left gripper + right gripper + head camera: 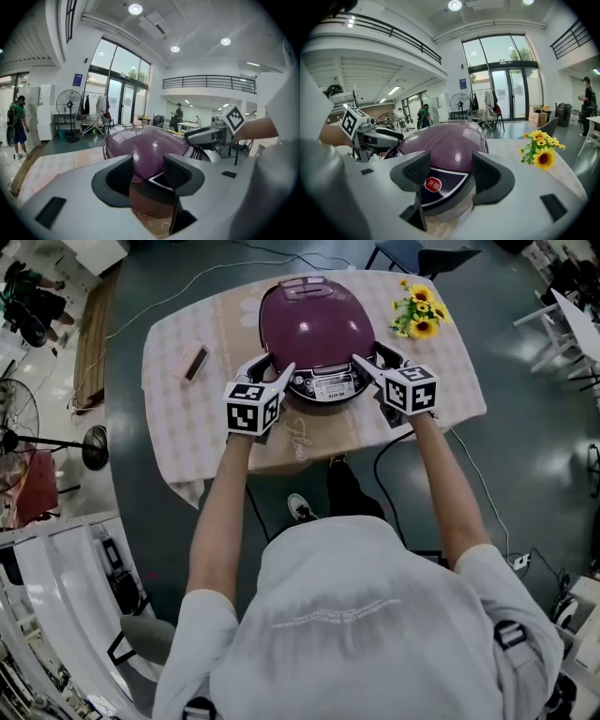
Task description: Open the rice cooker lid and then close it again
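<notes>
A purple rice cooker (317,326) stands on the table with its domed lid down and its control panel (325,385) facing me. My left gripper (274,368) stands open at the cooker's front left. My right gripper (372,357) stands open at its front right. In the left gripper view the open jaws of the left gripper (147,171) frame the purple lid (145,145) with nothing between the pads, and the right gripper (211,133) shows beyond. In the right gripper view the open right gripper (450,171) frames the panel's red button (433,184).
The table (187,418) carries a pale checked cloth. Yellow flowers (419,313) (539,150) stand at its far right, close to the cooker. A small pink flat object (195,363) lies at the left. A black cable (394,451) hangs off the front edge. A floor fan (94,446) stands left.
</notes>
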`<state>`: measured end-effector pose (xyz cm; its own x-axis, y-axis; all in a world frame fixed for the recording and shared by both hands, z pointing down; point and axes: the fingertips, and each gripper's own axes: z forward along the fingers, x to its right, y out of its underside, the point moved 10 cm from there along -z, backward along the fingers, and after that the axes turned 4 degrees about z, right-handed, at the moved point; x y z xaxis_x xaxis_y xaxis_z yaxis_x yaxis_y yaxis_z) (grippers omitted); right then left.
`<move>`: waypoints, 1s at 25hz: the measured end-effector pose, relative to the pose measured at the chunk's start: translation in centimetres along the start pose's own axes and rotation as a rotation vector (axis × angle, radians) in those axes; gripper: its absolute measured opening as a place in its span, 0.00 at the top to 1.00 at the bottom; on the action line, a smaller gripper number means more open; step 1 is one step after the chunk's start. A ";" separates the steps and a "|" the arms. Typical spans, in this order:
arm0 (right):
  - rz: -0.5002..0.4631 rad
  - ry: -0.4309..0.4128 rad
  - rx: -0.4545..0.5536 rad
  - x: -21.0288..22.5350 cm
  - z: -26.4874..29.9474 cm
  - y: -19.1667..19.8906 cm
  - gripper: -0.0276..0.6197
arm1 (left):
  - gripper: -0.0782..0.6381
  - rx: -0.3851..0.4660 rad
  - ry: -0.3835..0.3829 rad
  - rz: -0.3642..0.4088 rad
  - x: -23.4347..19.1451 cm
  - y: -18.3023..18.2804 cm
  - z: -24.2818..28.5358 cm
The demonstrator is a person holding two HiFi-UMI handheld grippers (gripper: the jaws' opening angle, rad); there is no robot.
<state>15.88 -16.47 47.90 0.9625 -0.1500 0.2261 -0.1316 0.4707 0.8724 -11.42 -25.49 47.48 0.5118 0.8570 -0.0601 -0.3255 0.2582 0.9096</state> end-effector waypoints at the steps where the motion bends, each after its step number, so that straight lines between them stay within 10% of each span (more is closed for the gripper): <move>1: 0.025 0.015 -0.009 -0.1 -0.2 0.3 0.53 | 0.60 -0.010 0.005 0.014 0.0 0.3 -0.4; 6: 0.130 0.144 0.072 -1.1 -5.2 1.8 0.73 | 0.70 0.063 0.007 0.008 0.4 1.2 -3.8; 16: -0.184 0.217 0.161 -8.2 -12.4 0.7 0.88 | 0.87 0.174 -0.084 0.009 1.0 1.2 -11.4; 25: -0.310 0.227 0.309 -12.6 -15.9 -4.9 0.91 | 0.87 0.258 -0.150 0.173 2.4 -3.5 -17.7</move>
<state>8.17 -3.08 33.94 0.9904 -0.0326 -0.1343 0.1377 0.1487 0.9792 -23.14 -16.46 36.90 0.5842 0.7981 0.1474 -0.2153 -0.0228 0.9763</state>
